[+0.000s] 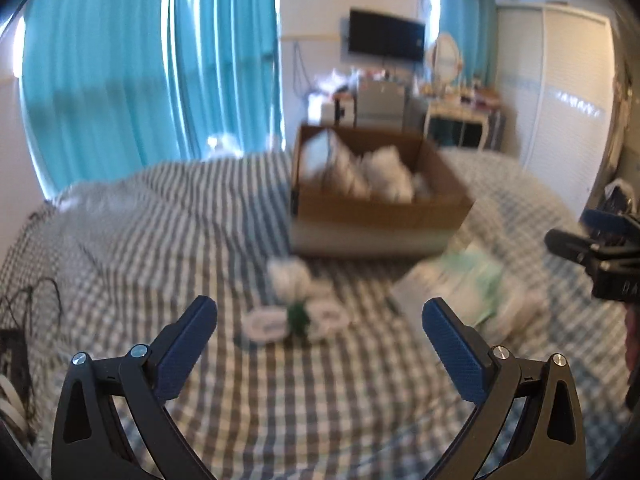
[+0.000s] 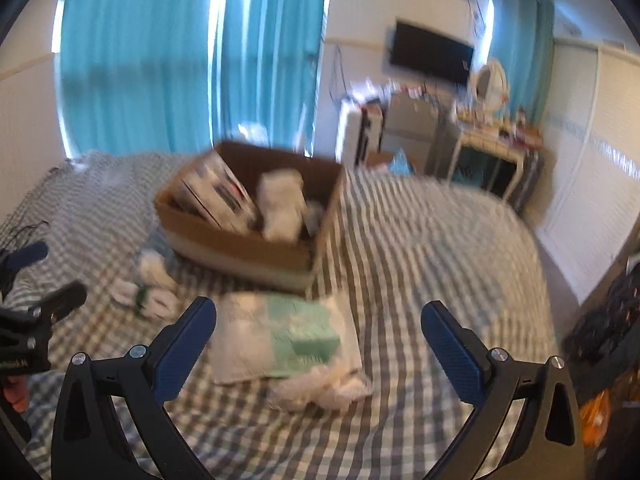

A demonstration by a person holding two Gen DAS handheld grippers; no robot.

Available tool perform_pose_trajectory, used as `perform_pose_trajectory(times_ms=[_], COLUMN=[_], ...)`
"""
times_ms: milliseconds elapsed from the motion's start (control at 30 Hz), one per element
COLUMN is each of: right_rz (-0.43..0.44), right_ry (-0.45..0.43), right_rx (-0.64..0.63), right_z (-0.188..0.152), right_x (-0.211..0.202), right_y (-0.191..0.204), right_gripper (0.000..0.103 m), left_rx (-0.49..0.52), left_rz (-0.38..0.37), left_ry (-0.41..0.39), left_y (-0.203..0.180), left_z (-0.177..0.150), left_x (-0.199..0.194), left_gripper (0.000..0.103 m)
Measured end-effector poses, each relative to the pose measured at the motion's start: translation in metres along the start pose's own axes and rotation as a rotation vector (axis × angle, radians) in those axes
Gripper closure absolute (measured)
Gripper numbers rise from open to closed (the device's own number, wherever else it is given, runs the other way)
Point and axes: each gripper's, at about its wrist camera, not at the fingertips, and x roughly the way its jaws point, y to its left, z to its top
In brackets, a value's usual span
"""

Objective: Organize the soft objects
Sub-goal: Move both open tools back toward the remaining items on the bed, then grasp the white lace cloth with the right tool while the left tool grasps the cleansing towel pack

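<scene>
A small white plush toy with a green middle lies on the checked bed, just ahead of my open, empty left gripper. It also shows at the left of the right wrist view. A white and green plastic-wrapped soft pack lies ahead of my open, empty right gripper, slightly left of its centre; it also shows in the left wrist view. A cardboard box stands behind them on the bed and holds white soft items and a flat pack.
Blue curtains hang behind the bed. A dresser with a mirror, a wall TV and a white wardrobe stand at the far right. Dark cables lie at the bed's left edge. Both views are blurred.
</scene>
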Motion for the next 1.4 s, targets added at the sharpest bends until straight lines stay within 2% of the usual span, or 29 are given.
perform_pose_trajectory(times_ms=[133, 233, 367, 433, 467, 500, 533, 600, 767, 867, 967, 1100, 1200, 1333, 1400], right_rz=[-0.001, 0.000, 0.013, 0.005, 0.007, 0.011, 0.010, 0.011, 0.070, 0.081, 0.070, 0.069, 0.083, 0.118, 0.133], right_ry=[0.122, 0.219, 0.330, 0.349, 0.358, 0.364, 0.365, 0.343, 0.274, 0.234, 0.208, 0.214, 0.217, 0.239, 0.234], right_rx=[0.053, 0.055, 0.011, -0.018, -0.021, -0.014, -0.007, 0.013, 0.046, 0.037, 0.007, -0.019, 0.003, 0.052, 0.083], right_z=[-0.031, -0.050, -0.065, -0.069, -0.071, -0.072, -0.072, -0.072, -0.053, -0.041, -0.032, -0.026, -0.026, -0.033, -0.035], right_x=[0.050, 0.078, 0.100, 0.103, 0.104, 0.105, 0.104, 0.098, 0.075, 0.061, 0.055, 0.061, 0.067, 0.074, 0.074], right_y=[-0.011, -0.008, 0.004, 0.010, 0.010, 0.009, 0.007, 0.001, -0.014, -0.023, -0.032, -0.045, -0.056, -0.068, -0.075], right_gripper=[0.001, 0.014, 0.021, 0.050, 0.054, 0.062, 0.075, 0.088, 0.091, 0.091, 0.091, 0.090, 0.090, 0.090, 0.090], left_rx=[0.001, -0.003, -0.007, -0.012, -0.008, -0.001, 0.007, 0.026, 0.076, 0.130, 0.160, 0.164, 0.150, 0.153, 0.129], left_rz=[0.035, 0.035, 0.025, 0.016, 0.010, 0.005, 0.004, -0.005, -0.074, -0.085, -0.085, -0.111, -0.157, -0.153, -0.152], left_ry=[0.073, 0.109, 0.138, 0.152, 0.156, 0.152, 0.146, 0.140, 0.126, 0.106, 0.122, 0.162, 0.223, 0.288, 0.307], left_y=[0.003, 0.003, 0.002, 0.001, -0.001, -0.003, -0.006, -0.014, -0.037, -0.058, -0.079, -0.107, -0.127, -0.143, -0.143], left_z=[-0.020, -0.028, -0.035, -0.035, -0.034, -0.034, -0.034, -0.034, -0.025, -0.019, -0.015, -0.010, -0.009, -0.013, -0.015], left_x=[0.031, 0.043, 0.049, 0.051, 0.050, 0.049, 0.046, 0.042, 0.035, 0.034, 0.044, 0.066, 0.092, 0.126, 0.138], left_gripper=[0.000, 0.000, 0.000, 0.000, 0.000, 0.000, 0.000, 0.000, 0.000, 0.000, 0.000, 0.002, 0.009, 0.027, 0.029])
